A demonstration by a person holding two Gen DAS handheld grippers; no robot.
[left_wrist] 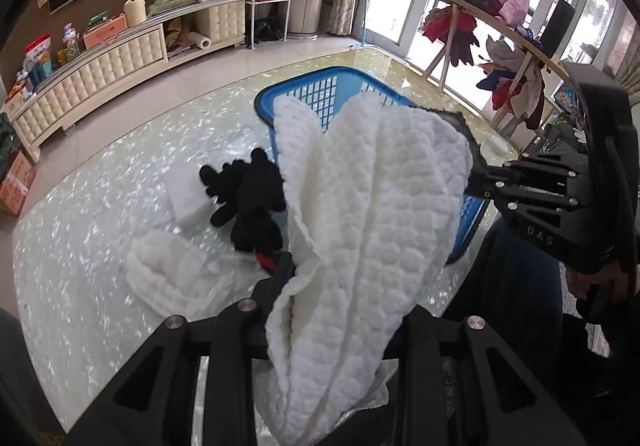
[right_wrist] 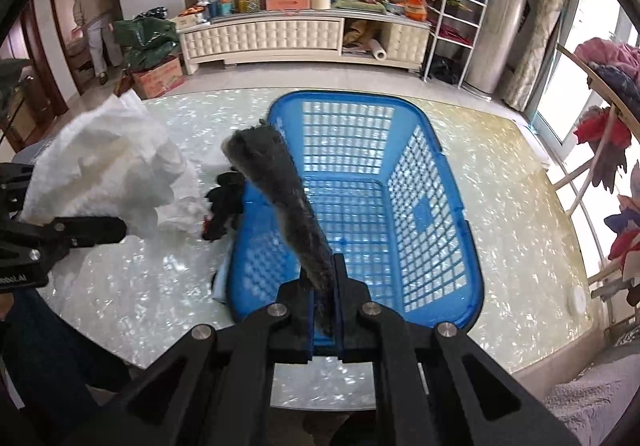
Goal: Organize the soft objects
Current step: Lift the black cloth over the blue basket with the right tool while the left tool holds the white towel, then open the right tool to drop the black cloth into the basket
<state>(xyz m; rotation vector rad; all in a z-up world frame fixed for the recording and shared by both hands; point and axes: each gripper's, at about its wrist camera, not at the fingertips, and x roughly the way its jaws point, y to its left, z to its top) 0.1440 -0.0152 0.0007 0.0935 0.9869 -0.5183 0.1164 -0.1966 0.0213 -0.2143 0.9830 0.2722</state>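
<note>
On the left of the pearl-patterned table (right_wrist: 120, 286), my left gripper (left_wrist: 332, 310) is clamped on one end of a white quilted cloth (left_wrist: 360, 205), which is lifted clear of the tabletop. Beneath and beside it lie a second white cloth (left_wrist: 172, 274), a flat white pad (left_wrist: 186, 197) and a black plush toy (left_wrist: 248, 197), the toy touching the left wall of the blue basket (right_wrist: 460, 205).

At centre, my right gripper (right_wrist: 324, 310) is clenched on the grey corner (right_wrist: 280, 181) of the same cloth. In the right wrist view this grey fabric runs up from between my fingers (right_wrist: 344, 286) and hangs above the basket's left rim. In the left wrist view the right gripper (left_wrist: 476, 169) pinches the dark-edged corner, so the cloth is stretched between both grippers.

The basket stands upright on the table with nothing showing through its grid floor. Further right, a wooden rack (right_wrist: 600, 93) carries piled garments.
</note>
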